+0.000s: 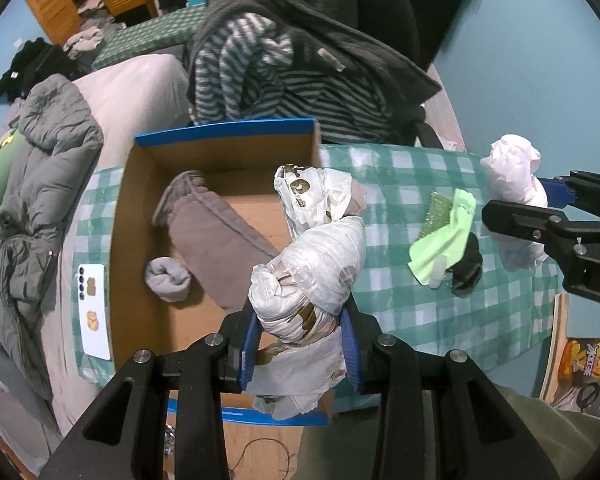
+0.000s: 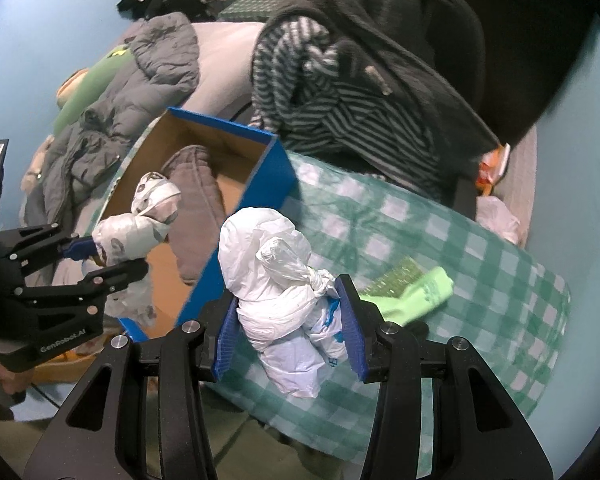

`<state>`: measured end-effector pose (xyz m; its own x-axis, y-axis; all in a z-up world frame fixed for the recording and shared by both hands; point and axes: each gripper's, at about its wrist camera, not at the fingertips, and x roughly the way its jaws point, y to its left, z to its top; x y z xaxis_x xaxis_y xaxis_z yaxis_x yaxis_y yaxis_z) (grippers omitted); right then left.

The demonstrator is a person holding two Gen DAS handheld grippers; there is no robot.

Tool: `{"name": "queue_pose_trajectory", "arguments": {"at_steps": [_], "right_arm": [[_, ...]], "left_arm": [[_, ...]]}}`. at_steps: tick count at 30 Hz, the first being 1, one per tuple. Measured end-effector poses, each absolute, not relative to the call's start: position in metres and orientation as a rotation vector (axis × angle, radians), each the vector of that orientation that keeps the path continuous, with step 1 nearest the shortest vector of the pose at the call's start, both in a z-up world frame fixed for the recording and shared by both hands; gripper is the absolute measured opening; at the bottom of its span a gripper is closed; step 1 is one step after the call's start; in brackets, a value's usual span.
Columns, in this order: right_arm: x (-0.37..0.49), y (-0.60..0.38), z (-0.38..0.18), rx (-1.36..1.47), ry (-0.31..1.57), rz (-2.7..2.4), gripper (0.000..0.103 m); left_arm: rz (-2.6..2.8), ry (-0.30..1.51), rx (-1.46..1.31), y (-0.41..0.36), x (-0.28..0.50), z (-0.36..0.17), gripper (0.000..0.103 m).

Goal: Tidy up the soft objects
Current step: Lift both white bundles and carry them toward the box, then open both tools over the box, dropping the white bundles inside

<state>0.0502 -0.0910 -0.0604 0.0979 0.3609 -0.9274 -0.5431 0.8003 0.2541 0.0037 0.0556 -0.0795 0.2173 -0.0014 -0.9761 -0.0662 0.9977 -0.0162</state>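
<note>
My left gripper (image 1: 300, 340) is shut on a knotted white plastic bag with brown print (image 1: 312, 264) and holds it over the right edge of the blue cardboard box (image 1: 224, 134). The box holds a grey cushion (image 1: 212, 236) and a rolled grey sock (image 1: 168, 280). My right gripper (image 2: 288, 328) is shut on a plain white knotted plastic bag (image 2: 268, 264), above the green checked cloth (image 2: 440, 240), just right of the box (image 2: 268, 176). The left gripper (image 2: 96, 256) and its bag (image 2: 140, 224) show in the right wrist view; the right gripper (image 1: 532, 208) and its bag (image 1: 516, 184) show in the left.
A light green cloth (image 1: 444, 236), a green scrub pad (image 1: 436, 212) and a black sock (image 1: 468, 268) lie on the checked cloth. Striped and dark clothes (image 1: 300, 72) hang on a chair behind the box. A grey jacket (image 1: 32, 184) and a phone (image 1: 92, 308) lie left.
</note>
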Motion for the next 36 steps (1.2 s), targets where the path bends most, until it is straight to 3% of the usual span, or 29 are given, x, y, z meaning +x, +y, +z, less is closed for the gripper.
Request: {"name": "queue_pose_trajectory", "arguments": {"at_steps": [24,36], "right_arm": [[0.060,0.040,-0.072,-0.233,1.323,0.835,0.045],[0.065,0.075,-0.110,-0.223,1.397,0.818,0.045]], "left_arm": [[0.200,1.383,-0.139,0.149,-0.017,-0.107,0.036],[0.224,1.429,-0.228,0.176,-0.016,-0.139,0.037]]}}
